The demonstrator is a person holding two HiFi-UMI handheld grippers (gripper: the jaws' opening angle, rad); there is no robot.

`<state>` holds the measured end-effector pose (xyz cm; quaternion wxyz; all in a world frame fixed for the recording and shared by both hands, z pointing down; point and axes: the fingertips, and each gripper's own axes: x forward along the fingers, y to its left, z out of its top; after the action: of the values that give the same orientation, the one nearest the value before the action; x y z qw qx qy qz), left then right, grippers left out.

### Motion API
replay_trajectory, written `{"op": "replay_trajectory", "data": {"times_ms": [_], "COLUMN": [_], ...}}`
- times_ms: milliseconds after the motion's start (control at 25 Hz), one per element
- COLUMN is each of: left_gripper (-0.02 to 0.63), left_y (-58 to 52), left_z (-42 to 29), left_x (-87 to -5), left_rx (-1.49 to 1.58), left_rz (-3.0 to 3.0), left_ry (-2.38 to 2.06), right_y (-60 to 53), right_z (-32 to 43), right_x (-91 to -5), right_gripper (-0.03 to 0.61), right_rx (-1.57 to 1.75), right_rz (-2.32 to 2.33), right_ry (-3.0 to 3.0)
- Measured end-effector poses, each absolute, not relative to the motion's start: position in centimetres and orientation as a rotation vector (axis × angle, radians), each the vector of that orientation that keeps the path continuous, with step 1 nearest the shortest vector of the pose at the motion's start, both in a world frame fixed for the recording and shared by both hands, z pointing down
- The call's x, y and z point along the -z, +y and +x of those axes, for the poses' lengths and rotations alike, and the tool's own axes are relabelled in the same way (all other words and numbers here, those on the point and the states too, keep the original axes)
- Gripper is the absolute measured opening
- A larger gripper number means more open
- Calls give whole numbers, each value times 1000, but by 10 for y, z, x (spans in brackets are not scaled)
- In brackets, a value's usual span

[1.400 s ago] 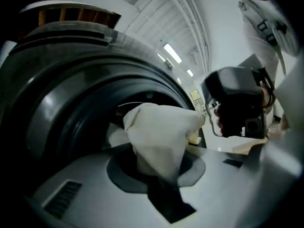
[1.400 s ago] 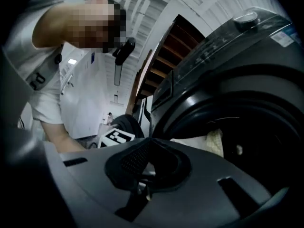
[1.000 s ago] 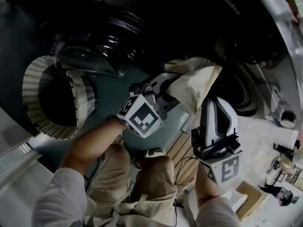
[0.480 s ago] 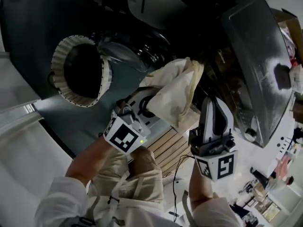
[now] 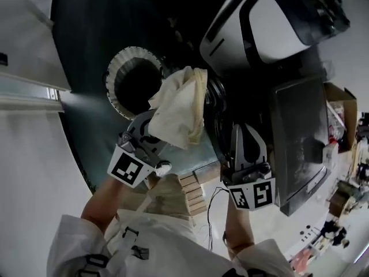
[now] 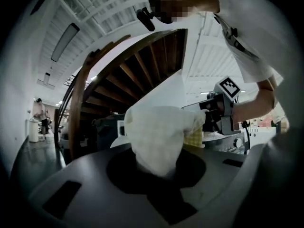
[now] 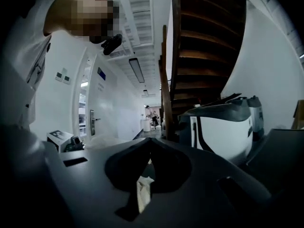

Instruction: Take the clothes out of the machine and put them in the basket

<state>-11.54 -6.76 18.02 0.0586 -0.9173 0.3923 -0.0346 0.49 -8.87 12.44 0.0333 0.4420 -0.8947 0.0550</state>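
Around the drum opening [image 5: 136, 86]
The cloth [image 5: 179, 105] hung just right of it, left gripper [image 5: 149, 126] beneath, right gripper [image 5: 242, 131] farther right.

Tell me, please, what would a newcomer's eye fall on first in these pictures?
First comes the cream cloth, bunched in the left gripper, whose jaws are shut on it, in the middle of the head view. Just to its upper left gapes a round dark opening with a pale ribbed rim. The right gripper, jaws together, is to the cloth's right, apart from it.
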Motion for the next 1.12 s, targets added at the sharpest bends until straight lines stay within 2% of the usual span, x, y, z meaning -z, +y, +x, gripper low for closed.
{"op": "replay_trajectory", "data": {"times_ms": [320, 520, 840, 1120], "left_gripper": [97, 97, 100, 103], "left_y": [-53, -57, -105, -154], "left_z": [-275, -342, -367, -377], "left_x": [-140, -162, -222, -298], "left_rx": [132, 118, 244, 283], "left_rz": [-2681, -2754, -2684, -2679], "left_ry": [1519, 1742, 1883, 2035], "right_y": [-114, -135, -177, -221], "right_z": [-121, -180, -236, -267], "right_x": [-84, -87, -153, -224], "right_gripper": [14, 14, 14, 14], "right_rx": [-222, -281, -361, -695], "right_rz": [1197, 1151, 882, 782], "right_ry": [-2773, -2800, -2789, -2766]}}
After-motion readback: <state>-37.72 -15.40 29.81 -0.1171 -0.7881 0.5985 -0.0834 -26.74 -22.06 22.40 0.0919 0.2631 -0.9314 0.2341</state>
